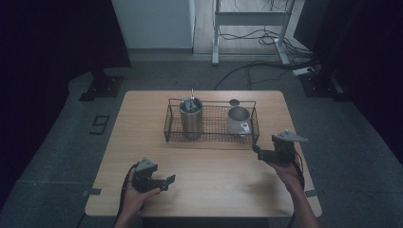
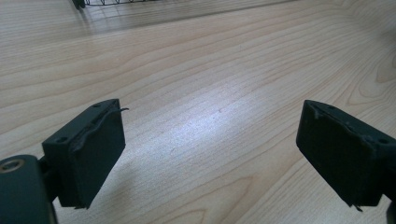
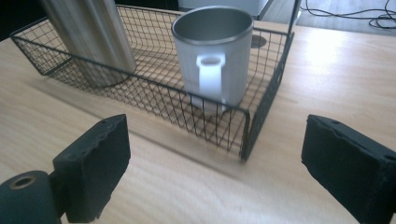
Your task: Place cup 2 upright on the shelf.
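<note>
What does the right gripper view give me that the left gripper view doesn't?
The right gripper view shows the metal mug with its handle facing the camera, the tall steel cylinder beside it, and the near corner of the wire basket just beyond the open jaws of the right gripper. The left gripper view has mostly bare tabletop between the open jaws of the left gripper, with just a sliver of the basket at its top edge. Both share the wooden table, the basket, and wide-open jaws holding nothing.

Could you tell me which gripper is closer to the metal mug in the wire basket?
Right. The right gripper hovers open by the basket's near right corner, just short of the mug. The left gripper sits open far back over bare table.
</note>
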The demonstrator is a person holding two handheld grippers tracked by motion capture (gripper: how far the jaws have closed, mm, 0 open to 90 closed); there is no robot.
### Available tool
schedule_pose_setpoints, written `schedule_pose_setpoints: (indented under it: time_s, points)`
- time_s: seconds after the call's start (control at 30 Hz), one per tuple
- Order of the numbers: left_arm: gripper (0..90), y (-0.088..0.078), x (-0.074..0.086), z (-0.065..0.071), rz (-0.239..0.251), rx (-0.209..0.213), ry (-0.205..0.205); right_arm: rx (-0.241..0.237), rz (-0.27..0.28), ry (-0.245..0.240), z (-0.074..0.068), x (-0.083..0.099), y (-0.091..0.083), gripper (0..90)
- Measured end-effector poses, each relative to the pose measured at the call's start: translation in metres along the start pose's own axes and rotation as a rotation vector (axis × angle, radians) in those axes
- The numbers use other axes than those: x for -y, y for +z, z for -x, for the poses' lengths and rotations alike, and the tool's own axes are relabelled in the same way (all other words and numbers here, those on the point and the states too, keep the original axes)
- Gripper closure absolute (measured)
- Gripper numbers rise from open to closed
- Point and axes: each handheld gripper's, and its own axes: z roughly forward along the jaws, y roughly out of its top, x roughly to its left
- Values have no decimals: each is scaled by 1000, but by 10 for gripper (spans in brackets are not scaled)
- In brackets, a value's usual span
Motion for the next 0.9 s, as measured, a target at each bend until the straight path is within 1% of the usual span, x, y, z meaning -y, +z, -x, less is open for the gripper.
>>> schedule_pose_setpoints:
  time_s: [0.07,0.1,0.13,0.2,0.23,0.27,0.3,0.33,0.4,0.47,0.5,0.53,0.57,0.6,0.67,0.7,0.8,0.9]
  points:
    - [82,-1,-1,1,2,9,2,17,1,5,0,7,-6,84]
    - [82,-1,-1,2,3,8,3,19,0,9,0,11,-9,84]
    - [82,-1,-1,2,4,8,5,19,3,20,1,18,-15,91]
    - [82,0,-1,2,1,6,7,21,2,24,1,26,-20,95]
    - [82,0,0,2,0,6,8,22,1,27,1,30,-21,96]
    - [82,0,0,2,0,6,8,22,1,27,1,30,-21,96]
    - [82,0,0,2,-2,5,8,26,-1,36,1,37,-25,96]
    - [82,0,0,2,-2,5,8,26,-1,36,1,37,-25,96]
    - [82,1,-1,3,-1,4,7,32,-4,50,2,47,-28,98]
    - [82,1,-1,3,-2,4,7,31,-6,55,3,50,-29,98]
    - [82,2,0,3,-4,2,10,31,-11,64,4,57,-29,98]
    - [82,2,0,3,-5,2,11,31,-11,64,4,57,-29,98]
    - [82,3,0,4,-9,2,12,33,-21,73,6,64,-28,99]
    - [82,3,0,4,-9,2,12,33,-21,73,6,64,-28,99]
    - [82,4,0,4,-9,1,11,34,-27,84,8,72,-26,106]
    - [82,4,0,4,-12,-1,14,38,-56,81,9,78,-22,104]
    - [82,4,0,4,-13,-2,16,41,-68,91,12,82,-19,107]
    - [82,4,0,4,-11,-2,17,42,-67,88,11,81,-18,107]
